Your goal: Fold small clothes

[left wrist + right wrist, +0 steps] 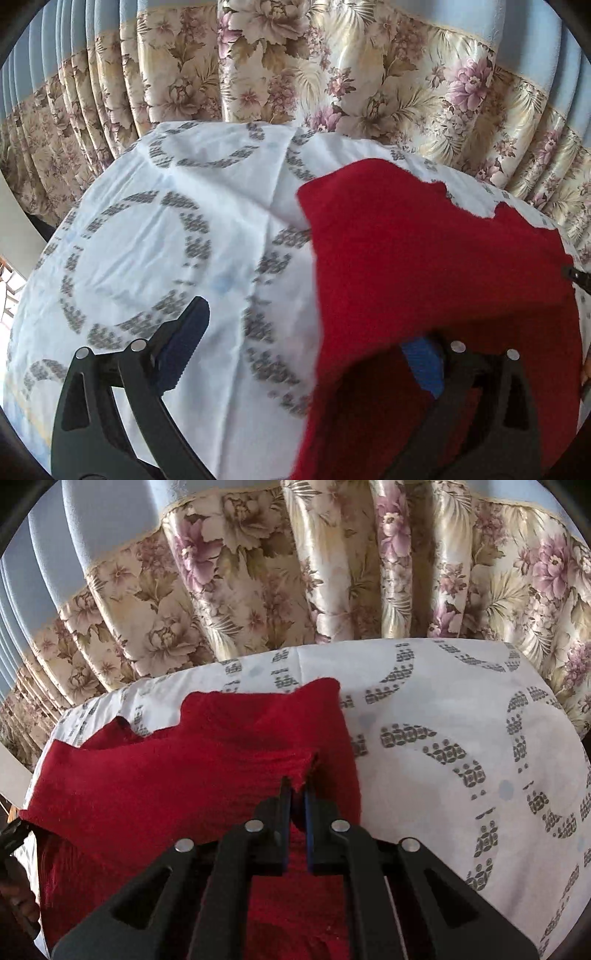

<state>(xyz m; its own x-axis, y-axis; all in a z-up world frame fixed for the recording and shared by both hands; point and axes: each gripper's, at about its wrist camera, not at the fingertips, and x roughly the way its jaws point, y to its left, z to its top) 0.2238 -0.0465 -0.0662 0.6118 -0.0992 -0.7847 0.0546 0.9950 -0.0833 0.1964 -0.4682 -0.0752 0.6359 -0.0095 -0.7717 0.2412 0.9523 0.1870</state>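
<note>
A small red knitted garment (424,251) lies on a white sheet with grey ring patterns (155,236). In the left wrist view my left gripper (310,339) is open, its jaws wide apart. Its left finger (184,332) is over the bare sheet, and its right finger (424,365) is under a raised fold of the red cloth. In the right wrist view my right gripper (297,794) is shut on an edge of the red garment (166,775) and lifts that edge off the sheet (443,738).
A floral curtain (295,66) hangs right behind the sheet-covered surface, also seen in the right wrist view (295,572). The sheet's far edge runs just beyond the garment. A dark object (576,277) shows at the right edge.
</note>
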